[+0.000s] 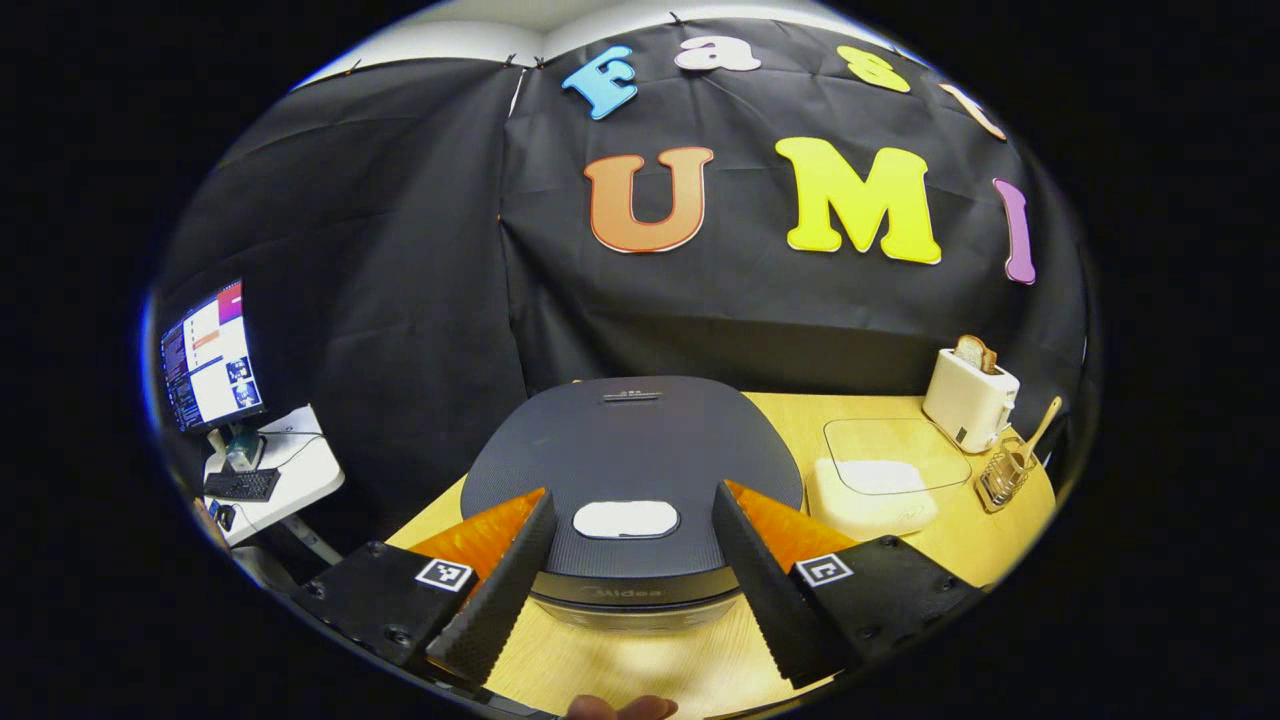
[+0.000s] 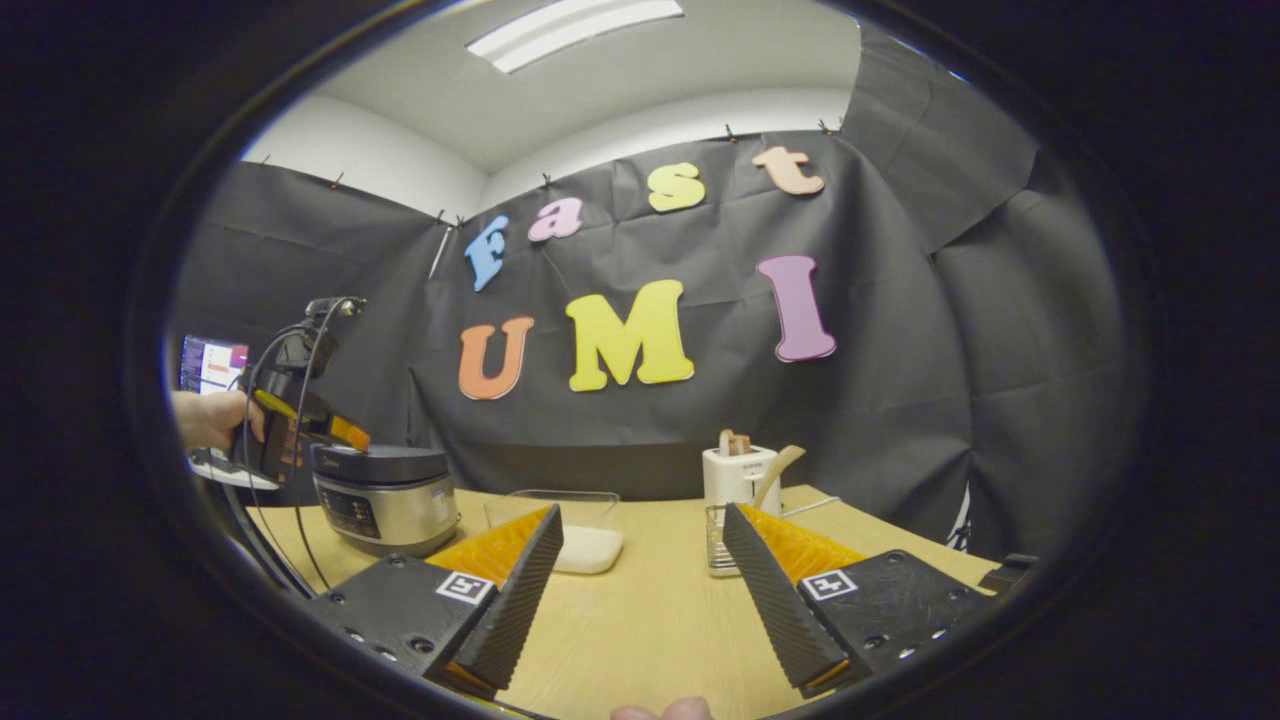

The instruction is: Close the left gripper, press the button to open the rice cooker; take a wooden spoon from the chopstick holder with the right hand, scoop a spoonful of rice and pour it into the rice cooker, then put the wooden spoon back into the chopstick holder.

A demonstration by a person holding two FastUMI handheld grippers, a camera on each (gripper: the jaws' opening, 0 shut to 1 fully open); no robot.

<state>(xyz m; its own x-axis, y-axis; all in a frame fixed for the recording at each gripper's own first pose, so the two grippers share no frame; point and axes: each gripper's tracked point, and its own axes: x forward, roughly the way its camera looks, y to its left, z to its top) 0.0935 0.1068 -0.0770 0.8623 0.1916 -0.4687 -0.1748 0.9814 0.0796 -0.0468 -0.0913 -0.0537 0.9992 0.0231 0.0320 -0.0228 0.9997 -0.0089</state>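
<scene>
Fingertips of the person's hand point(image 1: 620, 708) edge into the left gripper view at 6 o'clock, below the left gripper point(image 1: 625, 570), whose two fingers stand well apart and hold nothing. Between and just beyond them sits the dark rice cooker point(image 1: 630, 450) with its lid down, the pale oval button point(image 1: 626, 519) on the near part of the lid. At 3 o'clock on the wooden table point(image 1: 640, 665) lie a clear lidded container of rice point(image 1: 875, 480), a white toaster point(image 1: 968, 398) with bread in it, and a wire chopstick holder point(image 1: 1003, 475) with the wooden spoon point(image 1: 1040, 428) leaning out. A monitor point(image 1: 208, 358) glows at 9 o'clock.

Seen from the right gripper view, the right gripper point(image 2: 640, 590) also spreads its fingers wide over bare tabletop, empty. At 9 o'clock a hand point(image 2: 208, 418) holds the left gripper above the rice cooker's closed lid. Rice container, chopstick holder with spoon, and toaster stand beyond the fingers near 12 o'clock.
</scene>
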